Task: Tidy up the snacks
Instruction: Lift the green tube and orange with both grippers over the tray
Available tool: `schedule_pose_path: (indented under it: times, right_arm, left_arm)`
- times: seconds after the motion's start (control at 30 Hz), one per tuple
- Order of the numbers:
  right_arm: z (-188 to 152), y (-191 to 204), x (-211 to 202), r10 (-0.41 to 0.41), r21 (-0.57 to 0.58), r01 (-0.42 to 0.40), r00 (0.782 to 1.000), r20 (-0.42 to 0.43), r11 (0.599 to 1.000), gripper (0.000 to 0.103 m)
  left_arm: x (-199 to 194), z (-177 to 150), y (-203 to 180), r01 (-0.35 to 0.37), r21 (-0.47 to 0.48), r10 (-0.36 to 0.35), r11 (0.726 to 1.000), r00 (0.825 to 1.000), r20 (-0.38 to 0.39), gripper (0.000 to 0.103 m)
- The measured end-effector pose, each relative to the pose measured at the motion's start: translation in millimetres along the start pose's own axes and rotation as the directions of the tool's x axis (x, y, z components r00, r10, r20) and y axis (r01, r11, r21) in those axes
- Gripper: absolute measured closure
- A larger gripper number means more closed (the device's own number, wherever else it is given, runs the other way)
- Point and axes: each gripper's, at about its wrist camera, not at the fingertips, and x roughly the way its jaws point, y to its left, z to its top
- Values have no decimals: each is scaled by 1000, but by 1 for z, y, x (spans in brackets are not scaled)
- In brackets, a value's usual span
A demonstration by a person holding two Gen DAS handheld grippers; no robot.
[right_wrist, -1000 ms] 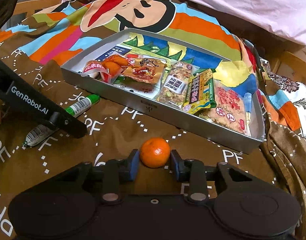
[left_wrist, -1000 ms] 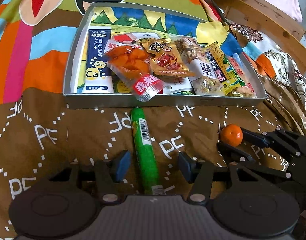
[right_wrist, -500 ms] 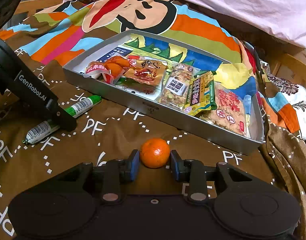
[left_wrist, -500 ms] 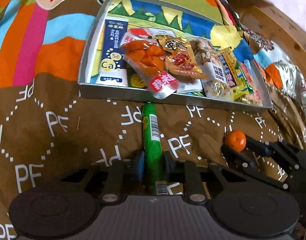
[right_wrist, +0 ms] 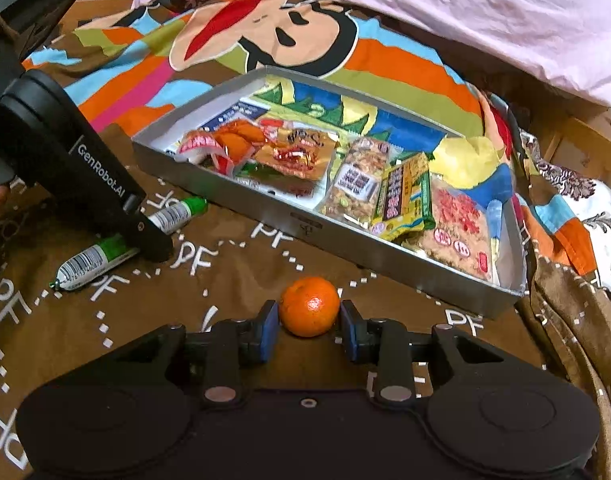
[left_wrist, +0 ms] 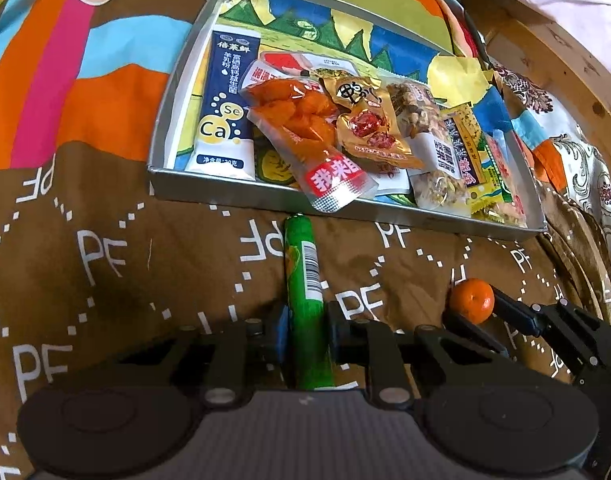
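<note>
Left gripper (left_wrist: 305, 330) is clamping w/ both pads the green plastic-wrapped sausage stick (left_wrist: 303, 280) lying on the brown blanket (left_wrist: 105, 280), right gripper (right_wrist: 308, 328) is pinching the small round orange tangerine (right_wrist: 309, 306), & the silver metal tray (right_wrist: 345, 240) w/ snack packets is sitting just beyond both.

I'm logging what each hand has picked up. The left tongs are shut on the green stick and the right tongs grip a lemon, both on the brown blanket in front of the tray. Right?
Not quite. The right tongs grip a small orange, not a lemon; the right wrist view shows it. The left tongs are shut on the green stick, on the brown blanket in front of the tray.
</note>
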Motion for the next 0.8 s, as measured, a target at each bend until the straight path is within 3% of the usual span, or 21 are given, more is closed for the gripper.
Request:
schedule_pose_path:
  times: [0.13,0.3,0.4,0.63,0.73,0.8]
  right_arm:
    - [2,2,-5,-4,-10,5,999,31,1000,68]
    - [3,3,-9,-5,-15,5,999,50,1000,68]
    - [4,3,-11,-10,-16,11,998,68,1000,68]
    - [6,3,-18,-16,-13,18,993,118,1000,68]
    - [12,2,-17,-17,7,16,989,148,1000,68]
    - [19,-1,-15,-14,41,7,985,171,999,68]
  left_arm:
    - [-8,-2,4,49,-83,-50,995,999,-10,83]
    - [-21,-9,12,162,-208,-171,965,985,-24,83]
    - [-32,-14,16,190,-242,-198,952,980,-11,83]
    - [-65,-8,21,189,-227,-165,955,979,120,83]
    - [-79,3,18,137,-175,-100,975,973,206,83]
    - [-86,12,14,86,-134,-46,987,960,275,83]
